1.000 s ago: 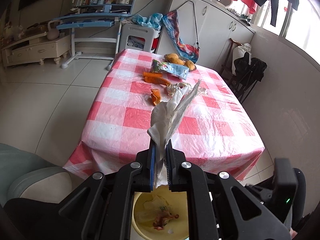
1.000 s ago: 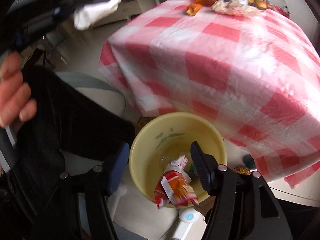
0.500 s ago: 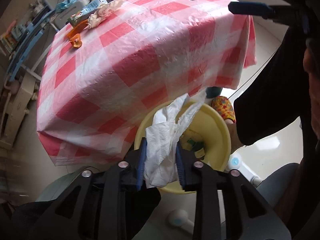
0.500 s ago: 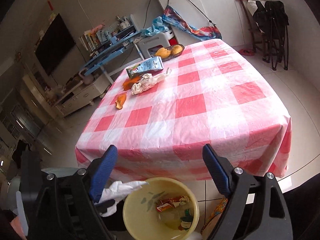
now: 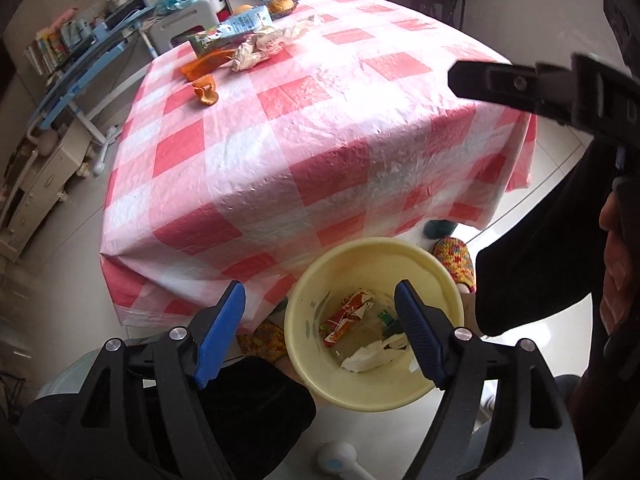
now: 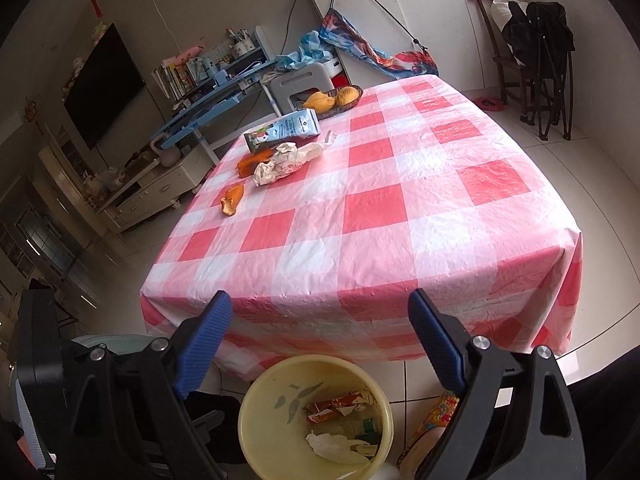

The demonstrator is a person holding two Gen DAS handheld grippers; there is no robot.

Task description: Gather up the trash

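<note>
bin: we see the bin [image 6: 256,412] on the floor, just in front of the table's [image 6: 400,240] near edge
in bin: tissue [image 6: 332,446] and wrapper [image 6: 336,404]
table, far left: carton [image 6: 284,132], crumpled paper [image 6: 288,162] in front of it, peel [image 6: 232,202] nearer us
far edge: fruit basket [image 6: 336,100] behind carton

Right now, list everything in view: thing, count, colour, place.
bin: one, pale yellow, floor below table's near edge
tissue: one, white, inside bin
snack wrapper: one, red-orange, inside bin
tablecloth: one, pink-white check, over table
crumpled wrapper: one, whitish, far left of table
orange peel: two pieces, orange, beside crumpled wrapper
carton: one, blue-white, lying behind wrapper
fruit basket: one, dark, yellow fruit, far edge
slippers: two, multicoloured, beside bin
left gripper: black, blue fingers, open above bin
right gripper: same, open, empty
</note>
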